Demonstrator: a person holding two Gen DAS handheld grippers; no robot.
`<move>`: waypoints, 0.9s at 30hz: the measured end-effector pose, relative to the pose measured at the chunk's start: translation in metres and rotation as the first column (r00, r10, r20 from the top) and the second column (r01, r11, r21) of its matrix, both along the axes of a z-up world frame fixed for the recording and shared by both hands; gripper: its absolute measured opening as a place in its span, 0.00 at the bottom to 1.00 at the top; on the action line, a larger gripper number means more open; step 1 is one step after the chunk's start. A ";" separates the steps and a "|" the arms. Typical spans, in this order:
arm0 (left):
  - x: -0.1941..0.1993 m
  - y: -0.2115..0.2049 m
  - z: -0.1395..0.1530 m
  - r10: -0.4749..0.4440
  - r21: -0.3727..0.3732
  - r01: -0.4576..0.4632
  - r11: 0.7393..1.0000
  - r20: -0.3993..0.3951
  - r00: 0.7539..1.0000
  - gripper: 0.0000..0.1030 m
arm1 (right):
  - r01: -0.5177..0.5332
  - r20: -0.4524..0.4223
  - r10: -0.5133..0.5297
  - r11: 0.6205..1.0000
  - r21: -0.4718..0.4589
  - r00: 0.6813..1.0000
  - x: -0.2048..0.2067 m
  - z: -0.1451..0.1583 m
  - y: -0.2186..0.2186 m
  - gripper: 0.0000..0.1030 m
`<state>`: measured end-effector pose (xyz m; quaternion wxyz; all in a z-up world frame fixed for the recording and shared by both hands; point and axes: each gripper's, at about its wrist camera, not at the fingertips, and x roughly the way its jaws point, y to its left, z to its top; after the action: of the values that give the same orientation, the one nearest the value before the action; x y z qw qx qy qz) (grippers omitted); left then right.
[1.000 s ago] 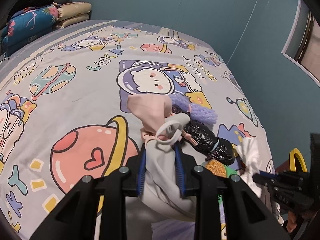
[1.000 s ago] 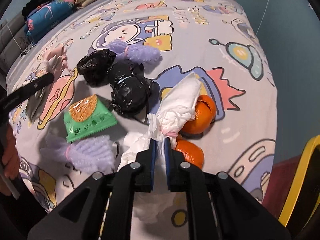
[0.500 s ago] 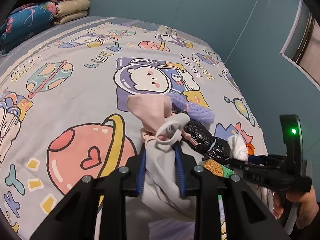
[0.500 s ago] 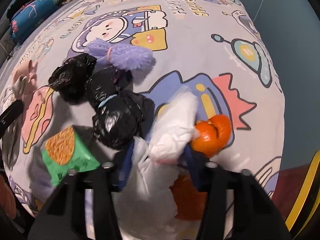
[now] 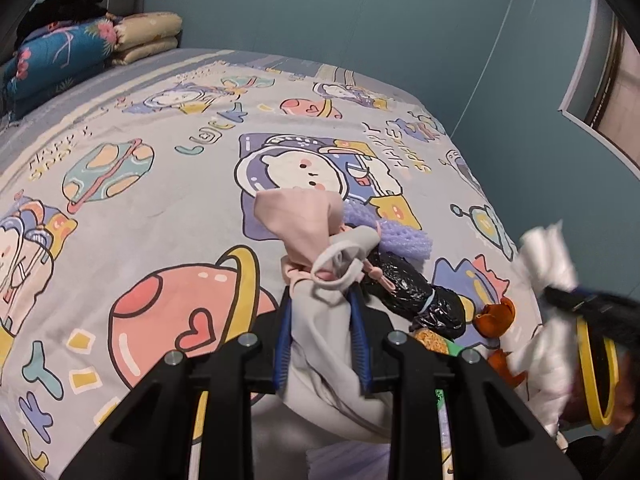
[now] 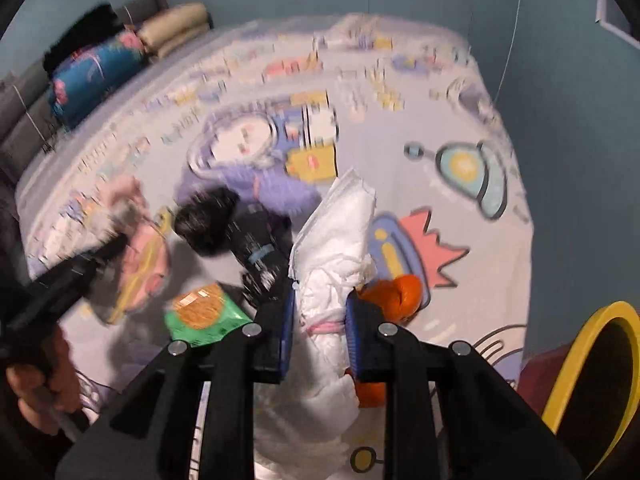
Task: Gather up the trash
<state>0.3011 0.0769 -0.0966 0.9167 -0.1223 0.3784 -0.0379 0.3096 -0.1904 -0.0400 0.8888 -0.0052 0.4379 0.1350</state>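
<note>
The left hand-held gripper [image 5: 320, 332] was seen clamped on a grey and pink cloth bundle [image 5: 316, 264], its blue pads pressed into the fabric, above the cartoon-print bed [image 5: 160, 200]. Only the left wrist view showed that grip sharply; in the right wrist view the same gripper was a dark smear at the left edge, with a hand [image 6: 36, 384] beneath it.

The right hand-held gripper [image 6: 320, 328] was shown pinching a white crumpled tissue wad [image 6: 336, 248], and its jaws had just been closing slightly on it. The wad was carried above the bed, standing up past the fingertips. From the left wrist view that wad appeared only as a white blur at the right edge.

The remaining trash lay on the bed near its foot: black plastic bags [image 6: 256, 248], a purple foam net [image 6: 256, 188], a green snack packet [image 6: 204, 316] and orange peel [image 6: 400, 292] just beside the right jaw. The green packet was almost wholly hidden behind the left gripper's frame in the left view. A yellow-rimmed bin [image 6: 592, 372] was cut off at the lower right, and whether it touched the bed could not be told. Much of the bedspread print was blurred in the right view.
</note>
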 end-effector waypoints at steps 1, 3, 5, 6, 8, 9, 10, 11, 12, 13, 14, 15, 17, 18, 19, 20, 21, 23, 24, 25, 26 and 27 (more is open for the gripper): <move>-0.001 -0.001 0.001 0.001 0.007 -0.001 1.000 0.005 1.000 0.24 | 0.004 0.034 -0.004 1.000 0.005 0.999 -0.006 0.010 -0.002 0.20; -0.005 -0.002 0.001 -0.002 0.013 0.002 1.000 0.012 1.000 0.24 | -0.001 0.080 -0.001 1.000 0.025 0.997 -0.019 0.026 -0.007 0.20; -0.011 -0.003 0.003 -0.002 0.023 0.002 1.000 0.024 1.000 0.24 | -0.008 0.092 0.003 0.999 0.052 0.996 -0.027 0.038 -0.010 0.20; -0.013 -0.003 0.004 -0.002 0.026 0.001 1.000 0.026 1.000 0.24 | -0.008 0.101 0.001 0.997 0.070 0.995 -0.032 0.043 -0.014 0.20; -0.018 -0.003 0.005 0.000 0.022 0.000 1.000 0.027 1.000 0.24 | -0.018 0.121 0.008 0.996 0.087 0.993 -0.041 0.053 -0.022 0.20; -0.020 -0.003 0.005 0.004 0.018 -0.004 1.000 0.025 1.000 0.24 | -0.025 0.127 0.014 0.996 0.086 0.992 -0.044 0.055 -0.024 0.20; -0.021 -0.003 0.005 0.008 0.014 -0.008 1.000 0.023 1.000 0.24 | -0.019 0.119 0.010 0.997 0.080 0.993 -0.047 0.054 -0.028 0.21; -0.023 -0.003 0.006 0.012 0.007 -0.013 1.000 0.022 1.000 0.24 | -0.018 0.081 0.012 0.997 0.070 0.997 -0.048 0.046 -0.028 0.21; -0.023 -0.003 0.006 0.013 0.001 -0.013 1.000 0.021 1.000 0.24 | -0.026 0.025 0.025 0.998 0.064 0.999 -0.049 0.033 -0.028 0.21; -0.024 -0.004 0.006 0.012 -0.004 -0.012 1.000 0.021 1.000 0.24 | -0.034 -0.042 0.036 0.998 0.054 0.998 -0.050 0.014 -0.026 0.21; -0.025 -0.004 0.007 0.010 -0.005 -0.010 1.000 0.023 1.000 0.24 | -0.040 -0.091 0.043 0.999 0.032 0.995 -0.052 -0.003 -0.023 0.21; -0.026 -0.006 0.008 0.008 -0.002 -0.008 1.000 0.027 1.000 0.24 | -0.045 -0.145 0.045 0.999 0.000 0.988 -0.054 -0.021 -0.020 0.21; -0.027 -0.009 0.009 0.002 -0.004 -0.002 1.000 0.031 1.000 0.24 | -0.048 -0.244 0.039 0.998 -0.032 0.969 -0.056 -0.058 -0.018 0.21; -0.027 -0.010 0.009 -0.002 -0.005 0.002 1.000 0.033 0.999 0.24 | -0.051 -0.267 0.040 0.998 -0.032 0.963 -0.057 -0.067 -0.018 0.21; -0.027 -0.011 0.009 -0.006 -0.002 0.006 1.000 0.035 0.999 0.24 | -0.041 -0.284 0.028 0.998 -0.042 0.958 -0.055 -0.076 -0.018 0.21; -0.027 -0.012 0.009 -0.011 0.002 0.011 1.000 0.039 0.999 0.24 | -0.036 -0.295 0.020 0.998 -0.049 0.955 -0.051 -0.081 -0.018 0.21; -0.027 -0.013 0.009 -0.018 0.007 0.017 1.000 0.041 0.999 0.24 | -0.035 -0.303 0.019 0.998 -0.045 0.953 -0.050 -0.083 -0.019 0.22; -0.028 -0.014 0.009 -0.024 0.014 0.023 1.000 0.042 0.999 0.24 | -0.021 -0.311 0.006 0.999 -0.045 0.951 -0.042 -0.085 -0.020 0.23; -0.027 -0.014 0.008 -0.024 0.016 0.023 1.000 0.041 0.999 0.24 | -0.019 -0.310 0.002 0.998 -0.052 0.951 -0.035 -0.085 -0.019 0.23; -0.027 -0.014 0.007 -0.024 0.013 0.023 1.000 0.036 0.999 0.24 | -0.017 -0.316 0.001 0.999 -0.050 0.949 -0.032 -0.087 -0.018 0.25; -0.026 -0.012 0.007 -0.024 0.010 0.023 1.000 0.033 0.999 0.24 | -0.014 -0.326 0.000 0.999 -0.042 0.945 -0.028 -0.089 -0.019 0.27; -0.026 -0.012 0.006 -0.023 0.007 0.023 1.000 0.030 0.999 0.24 | -0.011 -0.338 -0.001 0.999 -0.031 0.941 -0.024 -0.091 -0.021 0.30</move>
<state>0.2753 0.0654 -0.0904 0.9222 -0.1142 0.3662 -0.0488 0.2860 -0.2110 -0.1314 0.7999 0.0026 0.5860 0.1290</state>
